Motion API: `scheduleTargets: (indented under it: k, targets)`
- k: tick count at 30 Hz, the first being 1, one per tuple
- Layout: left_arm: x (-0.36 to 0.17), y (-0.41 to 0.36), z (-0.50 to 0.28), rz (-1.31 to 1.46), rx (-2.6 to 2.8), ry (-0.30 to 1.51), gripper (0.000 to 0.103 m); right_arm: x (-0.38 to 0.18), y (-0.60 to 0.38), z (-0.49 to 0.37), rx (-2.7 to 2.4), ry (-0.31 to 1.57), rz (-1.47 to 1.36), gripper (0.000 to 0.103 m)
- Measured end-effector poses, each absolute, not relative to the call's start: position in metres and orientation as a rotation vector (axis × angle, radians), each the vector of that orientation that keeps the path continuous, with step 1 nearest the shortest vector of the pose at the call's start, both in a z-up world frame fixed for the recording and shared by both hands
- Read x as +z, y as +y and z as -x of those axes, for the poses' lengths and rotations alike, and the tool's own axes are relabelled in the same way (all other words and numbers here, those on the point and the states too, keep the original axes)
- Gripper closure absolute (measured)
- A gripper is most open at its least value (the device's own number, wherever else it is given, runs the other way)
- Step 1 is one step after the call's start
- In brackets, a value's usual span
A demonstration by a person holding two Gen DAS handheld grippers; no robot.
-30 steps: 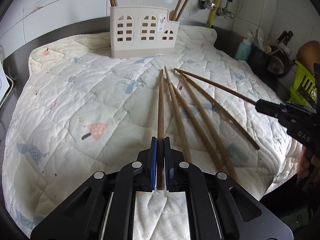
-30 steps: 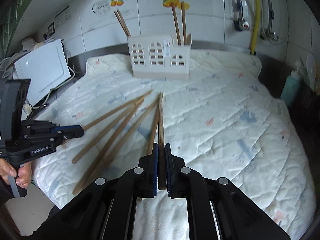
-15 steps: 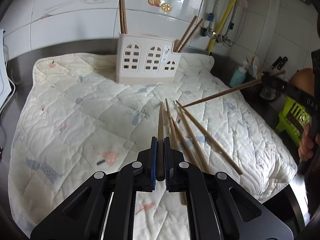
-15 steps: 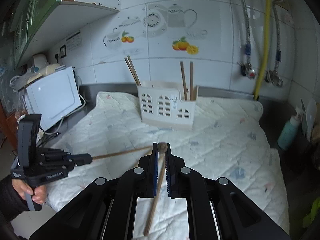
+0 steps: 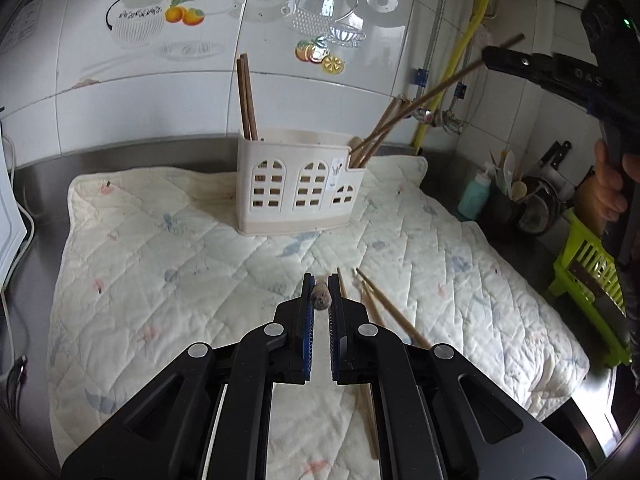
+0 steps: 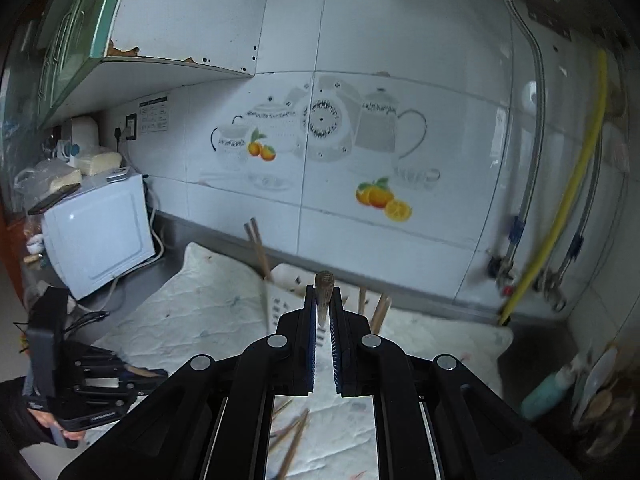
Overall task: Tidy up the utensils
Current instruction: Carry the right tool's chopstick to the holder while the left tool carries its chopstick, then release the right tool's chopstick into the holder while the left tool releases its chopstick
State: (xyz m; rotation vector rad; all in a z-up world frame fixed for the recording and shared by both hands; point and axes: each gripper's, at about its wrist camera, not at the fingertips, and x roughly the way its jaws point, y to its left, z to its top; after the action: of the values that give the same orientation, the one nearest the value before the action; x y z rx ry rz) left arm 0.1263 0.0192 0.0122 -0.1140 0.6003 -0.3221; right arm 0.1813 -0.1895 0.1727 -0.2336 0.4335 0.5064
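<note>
Home kitchen: fruit-and-teapot wall tiles [image 6: 320, 132], steel counter [image 5: 120, 152], microwave [image 6: 96, 232], green cabinet [image 6: 68, 24].

From the right wrist view the white utensil holder [image 6: 286, 280] is mostly hidden behind the right hand-held gripper [image 6: 324, 300]. The loose chopsticks [image 6: 294, 436] below are smeared with blur, and the bottle [image 6: 548, 390] is too.

Quilted mat [image 5: 168, 248], teal bottle [image 5: 474, 196], microwave [image 6: 96, 232].

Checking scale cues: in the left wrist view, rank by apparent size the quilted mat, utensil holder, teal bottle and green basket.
1. quilted mat
2. utensil holder
3. green basket, partly cut off, so unsure
4. teal bottle
</note>
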Motion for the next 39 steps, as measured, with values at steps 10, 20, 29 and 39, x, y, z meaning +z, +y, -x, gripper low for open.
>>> scheduleTargets:
  k: [10,20,29,39]
  targets:
    - [0.052,0.016,-0.149,0.079,-0.332,0.542,0.098,0.165,-0.172,-0.231,0.403,0.466,0.338,0.097]
    - [0.122,0.003,-0.18,0.042,-0.348,0.428,0.098,0.148,-0.177,-0.276,0.419,0.593,0.322,0.097]
    - [0.184,-0.003,-0.228,0.027,-0.258,0.264,0.098,0.129,-0.171,-0.312,0.44,0.703,0.352,0.097]
    - [0.18,0.009,-0.3,0.095,-0.141,0.234,0.098,0.12,-0.177,-0.318,0.46,0.691,0.348,0.096]
